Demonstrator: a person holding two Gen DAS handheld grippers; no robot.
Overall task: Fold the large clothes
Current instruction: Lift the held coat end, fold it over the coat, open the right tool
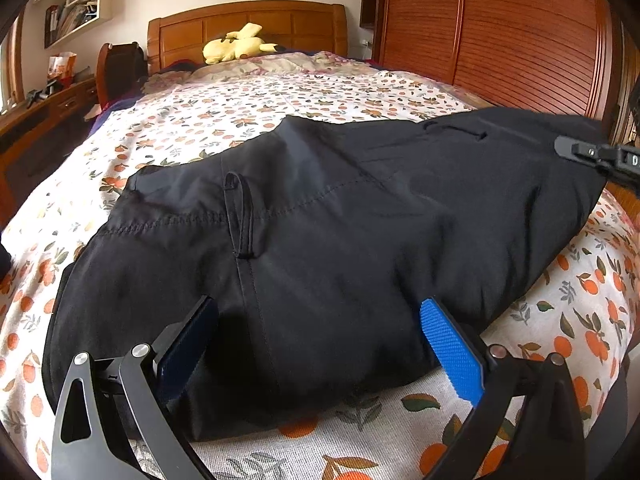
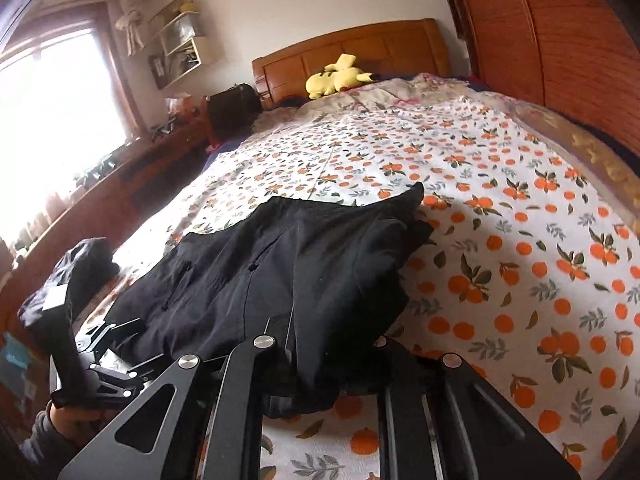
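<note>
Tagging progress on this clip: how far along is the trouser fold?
Done: the black trousers lie roughly flat on the orange-print bedspread, seemingly already doubled over. In hand: the right gripper is shut on the near edge of the cloth; the left gripper stands open astride the waistband end, pads not pressing. Left: carrying the gripped end over and flattening.

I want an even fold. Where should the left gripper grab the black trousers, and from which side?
Probably the near edge of the black trousers, below the belt loop: it bulges off the bedsheet inside the open left gripper. Come in low from the near side; the right gripper grips the right end.
</note>
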